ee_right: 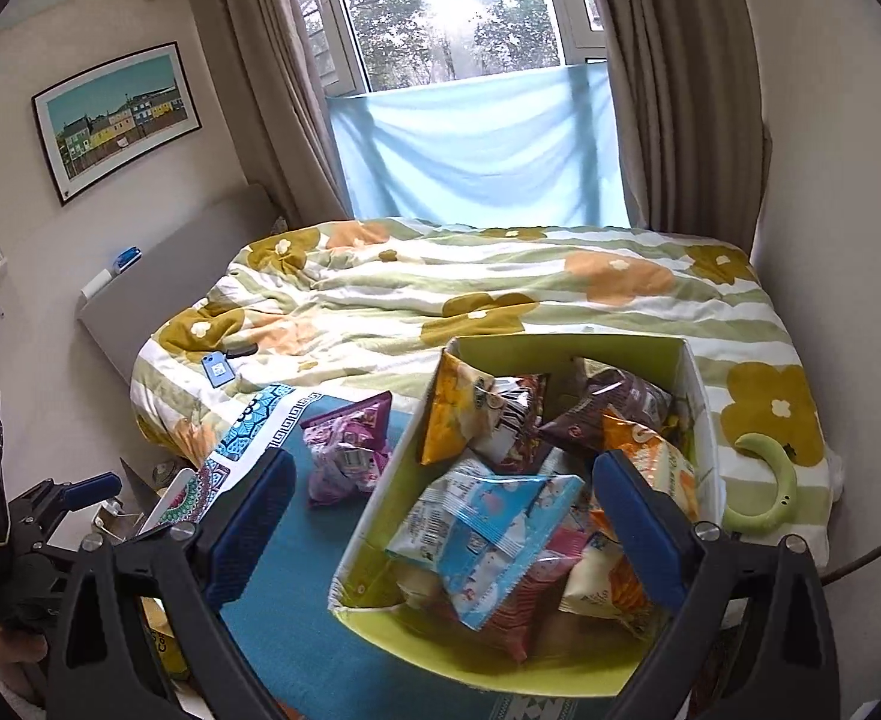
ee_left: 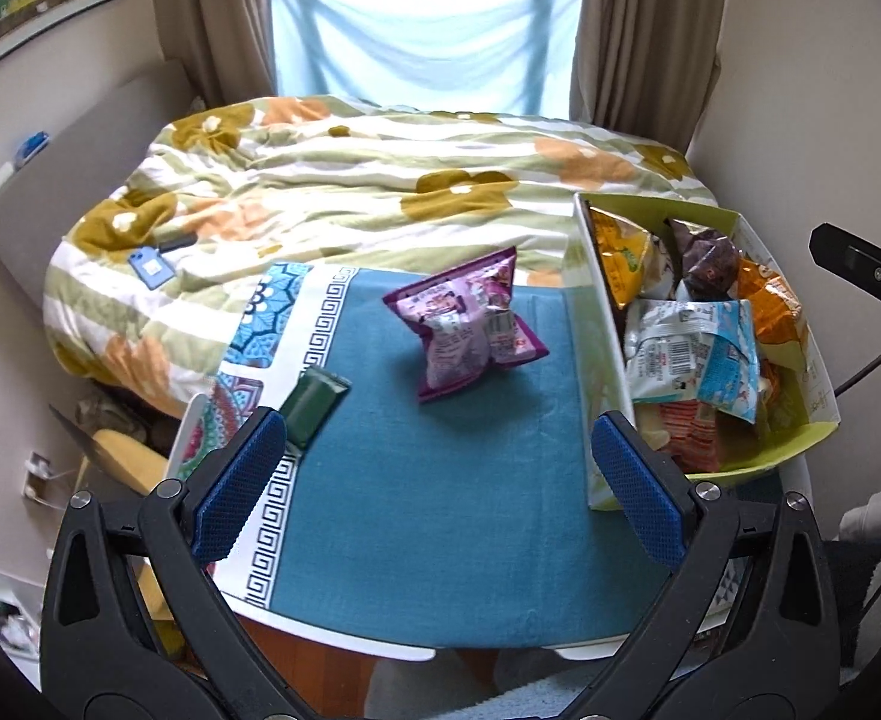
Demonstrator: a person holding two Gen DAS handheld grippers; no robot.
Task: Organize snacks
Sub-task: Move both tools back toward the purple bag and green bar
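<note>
A purple snack bag (ee_left: 470, 324) stands on the teal cloth (ee_left: 440, 510) of the small table; it also shows in the right wrist view (ee_right: 347, 456). A small dark green packet (ee_left: 311, 402) lies left of it. A lime-green box (ee_left: 794, 444) at the right holds several snack bags, with a light-blue bag (ee_left: 698, 354) on top. My left gripper (ee_left: 437, 492) is open and empty, nearer than the purple bag. My right gripper (ee_right: 443, 528) is open and empty above the box (ee_right: 500, 672), around the light-blue bag (ee_right: 488, 534) without touching it.
A bed with a flowered quilt (ee_left: 380, 192) lies right behind the table. A blue phone (ee_left: 151, 267) lies on it at the left, and a green curved object (ee_right: 770, 492) at the right. Wall and curtains stand beyond.
</note>
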